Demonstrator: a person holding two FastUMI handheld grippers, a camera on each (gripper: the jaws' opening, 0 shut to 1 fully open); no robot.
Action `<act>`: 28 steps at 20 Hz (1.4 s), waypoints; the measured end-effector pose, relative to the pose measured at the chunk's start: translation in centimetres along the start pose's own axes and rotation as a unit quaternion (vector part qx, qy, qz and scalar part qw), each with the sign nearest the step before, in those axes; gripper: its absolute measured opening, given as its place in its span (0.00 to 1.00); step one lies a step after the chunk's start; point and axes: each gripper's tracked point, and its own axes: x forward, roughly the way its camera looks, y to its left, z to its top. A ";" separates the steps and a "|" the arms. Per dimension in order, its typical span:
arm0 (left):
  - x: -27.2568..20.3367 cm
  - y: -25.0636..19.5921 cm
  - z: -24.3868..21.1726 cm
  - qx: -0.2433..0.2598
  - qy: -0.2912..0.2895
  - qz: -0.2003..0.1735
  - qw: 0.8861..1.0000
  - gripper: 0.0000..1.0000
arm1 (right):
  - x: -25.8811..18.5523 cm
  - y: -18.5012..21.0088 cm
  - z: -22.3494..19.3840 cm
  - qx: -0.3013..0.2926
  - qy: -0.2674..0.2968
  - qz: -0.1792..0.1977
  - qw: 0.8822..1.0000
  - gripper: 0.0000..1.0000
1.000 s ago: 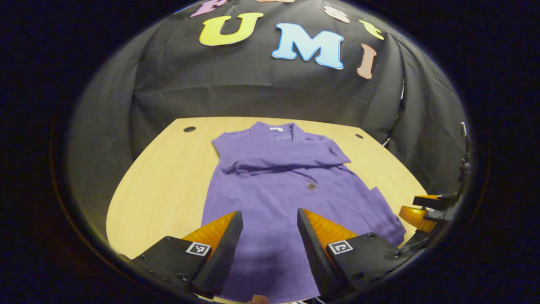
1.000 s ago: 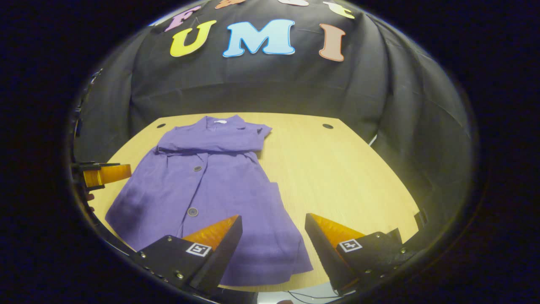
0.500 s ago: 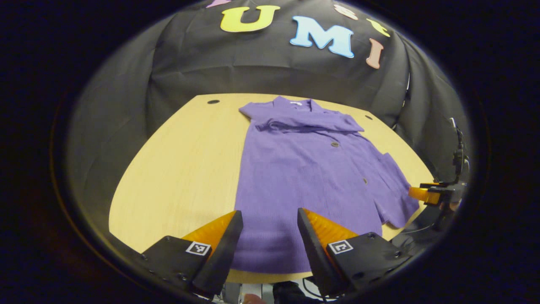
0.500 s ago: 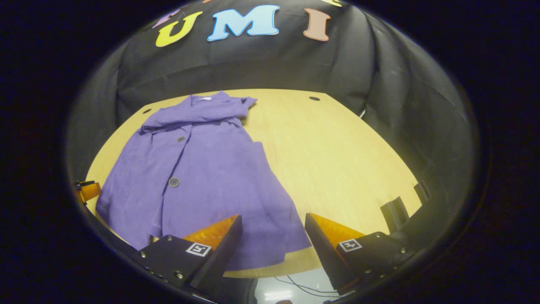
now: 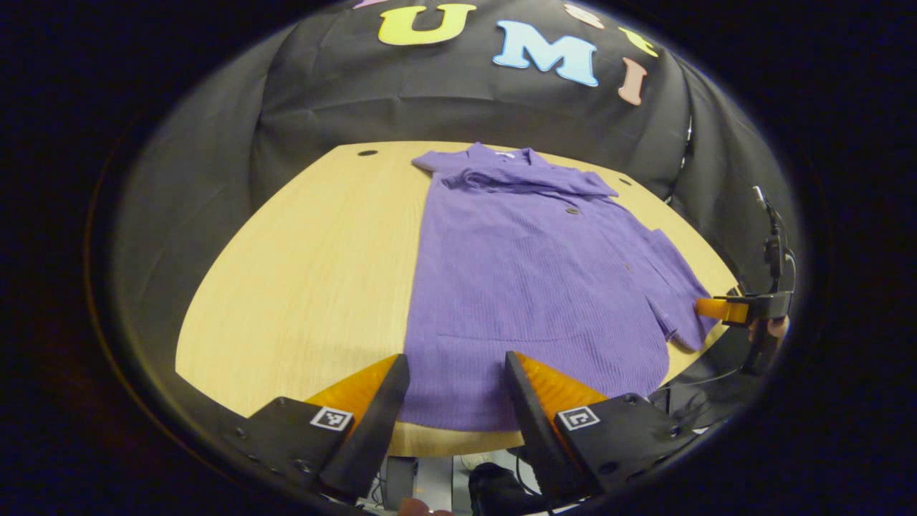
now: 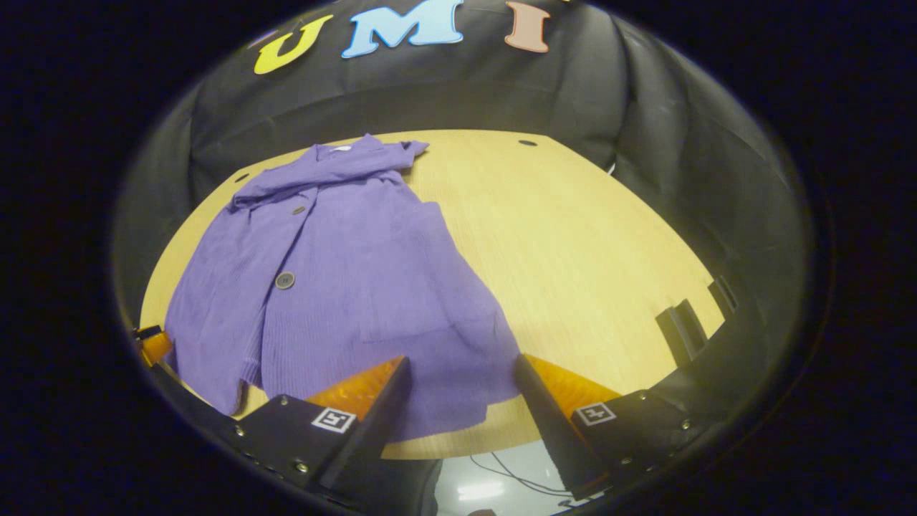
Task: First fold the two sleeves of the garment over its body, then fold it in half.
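A purple button-front garment (image 5: 530,272) lies flat on the wooden table (image 5: 301,272), collar toward the far wall, both sleeves folded across its chest. In the left gripper view my left gripper (image 5: 453,390) hovers open over the hem's near left part, nothing between its fingers. The right gripper (image 5: 723,309) appears at that view's right edge, beside the hem's right corner. In the right gripper view the garment (image 6: 344,272) spreads from the far left to the near edge; my right gripper (image 6: 462,390) is open above the hem's right corner. The left gripper (image 6: 152,342) peeks in at the far left.
The table's near edge (image 6: 444,448) runs just under both grippers, with floor and cables (image 6: 501,473) below it. Bare wood (image 6: 587,236) lies to the garment's right. Small dark holes (image 5: 367,153) mark the table's far corners. Black clamps (image 6: 680,331) sit on the right edge.
Both grippers have drawn back toward the table's near edge, from over the garment's lower body to its hem. The garment has not moved. Both stay open.
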 end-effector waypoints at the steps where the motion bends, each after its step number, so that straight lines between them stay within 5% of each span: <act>1: 0.3 -0.3 0.0 0.005 0.000 -0.001 1.000 0.85 | 0.3 0.0 0.0 0.009 -0.001 0.002 1.000 0.98; 5: 0.9 -2.4 -0.1 0.033 0.001 -0.013 0.999 0.85 | 0.2 0.1 -0.2 0.009 0.011 0.004 1.000 0.98; 7: 1.6 -2.9 0.2 0.048 -0.007 -0.008 0.999 0.85 | 0.3 0.7 0.0 0.005 0.019 0.014 1.000 0.89; 9: 1.9 -3.0 0.1 0.054 -0.014 -0.005 0.998 0.67 | 0.3 1.2 0.2 -0.008 0.024 0.022 0.999 0.77; 12: 2.0 -3.5 0.5 0.002 -0.016 -0.031 0.999 0.29 | 0.5 1.9 0.3 -0.005 0.028 0.014 0.999 0.32; 13: 2.0 -3.2 0.8 -0.028 -0.009 -0.039 0.999 0.16 | 0.4 2.1 0.9 -0.002 0.019 0.016 1.000 0.32; 14: 2.0 -2.9 1.0 -0.058 0.004 -0.047 0.997 0.08 | 0.6 2.2 0.5 0.008 0.027 0.016 0.999 0.07; 17: 2.2 -2.4 1.5 -0.116 0.028 -0.059 0.991 0.08 | 0.2 2.3 0.9 0.028 0.035 0.033 0.998 0.07; 23: -0.4 -3.6 5.2 -0.085 0.002 -0.079 0.993 0.08 | -2.6 2.2 4.8 0.093 0.001 0.082 0.992 0.07; 28: -2.3 -4.7 12.3 -0.096 -0.046 -0.105 0.989 0.07 | -4.9 2.5 10.3 0.089 -0.047 0.109 0.989 0.07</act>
